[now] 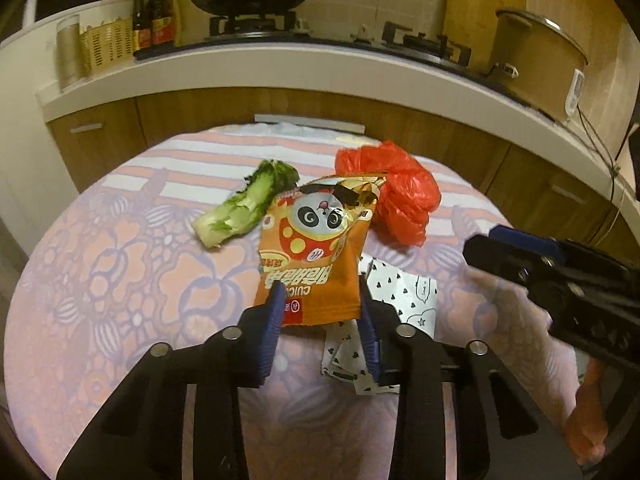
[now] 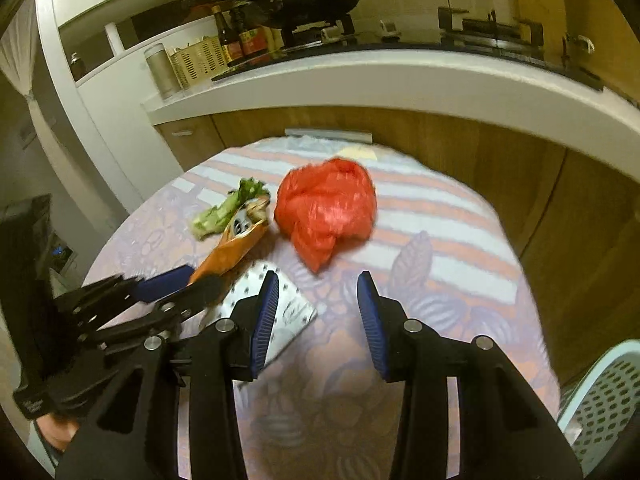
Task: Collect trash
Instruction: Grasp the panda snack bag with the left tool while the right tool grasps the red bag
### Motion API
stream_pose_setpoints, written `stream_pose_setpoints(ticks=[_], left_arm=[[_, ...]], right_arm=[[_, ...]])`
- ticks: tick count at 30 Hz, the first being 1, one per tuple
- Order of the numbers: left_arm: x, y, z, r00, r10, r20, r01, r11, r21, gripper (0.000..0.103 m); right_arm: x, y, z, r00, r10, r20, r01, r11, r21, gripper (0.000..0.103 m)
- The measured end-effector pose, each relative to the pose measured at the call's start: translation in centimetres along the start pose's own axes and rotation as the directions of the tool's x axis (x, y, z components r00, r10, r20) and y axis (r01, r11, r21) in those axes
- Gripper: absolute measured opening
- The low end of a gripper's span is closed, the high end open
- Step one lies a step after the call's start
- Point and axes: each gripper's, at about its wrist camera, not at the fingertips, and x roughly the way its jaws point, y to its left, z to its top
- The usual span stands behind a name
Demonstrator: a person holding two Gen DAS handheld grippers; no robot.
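Note:
An orange snack bag (image 1: 316, 248) with a panda print stands tilted up off the table between the blue pads of my left gripper (image 1: 320, 290), which is shut on its lower end. The right wrist view shows the same grip from the side: left gripper (image 2: 202, 278), snack bag (image 2: 240, 240). A crumpled red plastic bag (image 2: 326, 208) lies just ahead of my right gripper (image 2: 318, 280), which is open over the cloth with nothing between its pads. A green lettuce piece (image 1: 244, 204) lies left of the snack bag. A white wrapper with black hearts (image 1: 400, 300) lies under my left gripper.
The round table has a floral and striped cloth (image 1: 120, 280). A white perforated basket (image 2: 600, 400) stands at the lower right beside the table. Behind the table runs a kitchen counter (image 1: 280, 64) with a wok, sauce bottles and a large pot (image 1: 536, 60).

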Motion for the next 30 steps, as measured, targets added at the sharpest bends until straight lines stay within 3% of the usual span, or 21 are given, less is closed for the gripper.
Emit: stream_pose_setpoints(ticks=[7,11,13,15,18,25,30], left_arm=[[-1.9,1.6,0.2,0.996,-0.051,0.077,0.06,0.992,-0.113,0.014],[-3.3,3.2,0.4,0.985,-0.129,0.114,0.149,0.969,-0.195,0.008],[-4.1,3.8,0.5,0.979,-0.15,0.136,0.178,0.96,-0.218,0.008],[-4.5,4.2,0.4,0.975,-0.162,0.15,0.194,0.953,-0.233,0.007],[-4.7,4.5,0.3,0.974,-0.162,0.158,0.197,0.951,-0.238,0.007],[-4.7,4.6,0.4,0.972,-0.17,0.164,0.207,0.948,-0.24,0.007],[-4.9,4.0,0.5,0.97,-0.175,0.166,0.211,0.949,-0.233,0.007]], right_arm=[[1.8,-0.4,2.9,1.0,-0.023,0.002,0.023,1.0,0.005,0.038],[2.8,-0.2,3.9,1.0,-0.029,0.002,0.029,1.0,0.004,0.038],[3.2,-0.3,4.3,0.999,-0.048,0.01,0.047,0.999,0.006,0.043],[3.8,-0.6,4.6,0.998,-0.058,0.019,0.058,0.998,0.021,0.064],[5.2,-0.8,5.0,0.997,-0.075,0.006,0.075,0.997,0.014,0.068],[8.2,-0.3,5.4,0.998,-0.027,-0.056,0.028,0.999,0.019,0.067],[7.0,0.3,5.1,0.999,-0.028,-0.039,0.028,0.999,-0.021,0.056]])
